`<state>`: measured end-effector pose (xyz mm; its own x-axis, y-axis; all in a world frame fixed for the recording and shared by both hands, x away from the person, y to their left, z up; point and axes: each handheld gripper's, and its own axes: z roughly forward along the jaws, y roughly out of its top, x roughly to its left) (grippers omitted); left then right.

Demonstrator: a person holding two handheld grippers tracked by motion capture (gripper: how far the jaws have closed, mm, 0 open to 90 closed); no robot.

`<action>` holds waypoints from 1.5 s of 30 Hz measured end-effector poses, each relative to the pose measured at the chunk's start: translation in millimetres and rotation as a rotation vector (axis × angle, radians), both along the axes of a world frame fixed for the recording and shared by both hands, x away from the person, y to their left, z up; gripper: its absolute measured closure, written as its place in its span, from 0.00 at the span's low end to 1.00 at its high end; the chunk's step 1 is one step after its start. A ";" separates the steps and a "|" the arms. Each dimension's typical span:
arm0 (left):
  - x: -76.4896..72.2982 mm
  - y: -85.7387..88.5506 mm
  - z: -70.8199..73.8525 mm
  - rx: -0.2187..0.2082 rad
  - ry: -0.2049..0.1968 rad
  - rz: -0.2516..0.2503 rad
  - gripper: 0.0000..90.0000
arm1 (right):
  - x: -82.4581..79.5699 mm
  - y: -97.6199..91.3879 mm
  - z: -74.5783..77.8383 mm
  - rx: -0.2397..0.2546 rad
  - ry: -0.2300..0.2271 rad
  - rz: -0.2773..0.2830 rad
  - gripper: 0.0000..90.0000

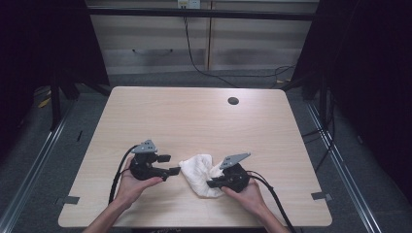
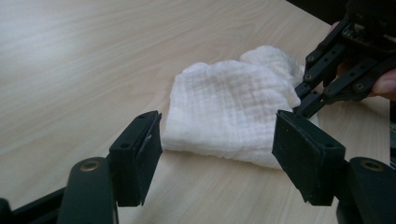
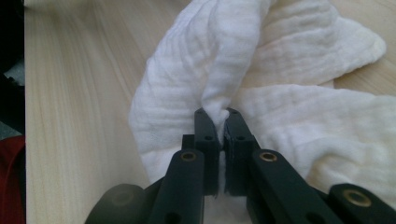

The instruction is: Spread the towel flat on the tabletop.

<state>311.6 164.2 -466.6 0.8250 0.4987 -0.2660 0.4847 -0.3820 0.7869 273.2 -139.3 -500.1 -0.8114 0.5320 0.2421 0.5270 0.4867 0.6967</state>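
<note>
The right gripper [image 3: 223, 119] pinches a fold of the white cloth [image 1: 200, 174], hiding part of it, while the left gripper [image 2: 217, 149] stands apart on the surface [image 1: 194, 116].

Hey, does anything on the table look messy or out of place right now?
Only the white cloth: it lies crumpled and unevenly folded, one fold pinched up by the right gripper. No spill or damage on the table.
</note>
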 end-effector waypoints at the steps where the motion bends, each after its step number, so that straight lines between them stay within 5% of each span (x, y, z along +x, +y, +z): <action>1: -0.3 -0.8 -2.1 0.007 0.001 -0.006 0.37 | -0.7 1.1 -0.2 0.000 -0.008 0.003 0.94; 6: 0.4 -1.3 -9.2 -0.020 0.026 -0.019 0.41 | -0.9 -0.7 4.7 0.028 -0.004 -0.001 0.76; 8: 0.6 -0.4 -8.9 -0.007 0.005 -0.010 0.42 | -0.9 -5.7 14.2 0.054 -0.016 -0.005 0.70; 15: 5.6 -5.8 -16.9 0.009 0.015 -0.022 0.48 | -0.9 -48.4 47.6 0.140 -0.093 -0.133 0.64; 21: 8.2 -9.7 -22.2 0.030 0.019 -0.044 0.54 | 11.6 -71.4 34.8 0.096 -0.072 -0.218 0.64; 29: 8.4 -18.0 -37.3 0.117 0.038 -0.107 0.69 | 23.7 -60.8 21.8 0.043 -0.053 -0.212 0.63; 34: 5.4 -19.2 -37.5 0.132 0.033 -0.127 0.88 | 26.5 -55.4 9.7 0.020 -0.015 -0.198 0.66; 36: 4.4 -19.8 -38.1 0.131 0.031 -0.130 0.98 | 25.2 -54.5 9.4 0.029 -0.017 -0.184 0.79; 37: 3.9 -20.1 -38.0 0.136 0.029 -0.132 0.98 | 25.2 -54.5 9.4 0.029 -0.017 -0.184 0.79; 38: 3.3 -20.5 -38.0 0.135 0.032 -0.137 1.00 | 24.0 -53.8 9.9 0.031 -0.032 -0.164 0.92; 41: 0.9 -19.8 -37.1 0.140 0.024 -0.143 1.00 | 21.5 -52.4 10.7 0.024 -0.035 -0.156 0.96; 45: 0.2 -12.6 -28.6 0.063 0.018 -0.122 0.93 | 12.9 -50.3 12.6 0.007 -0.027 -0.125 0.97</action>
<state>311.8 151.7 -495.2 0.8758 0.4114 -0.2524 0.4455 -0.4875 0.7509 286.1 -189.7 -487.5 -0.7453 0.6276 0.2251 0.5642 0.4137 0.7145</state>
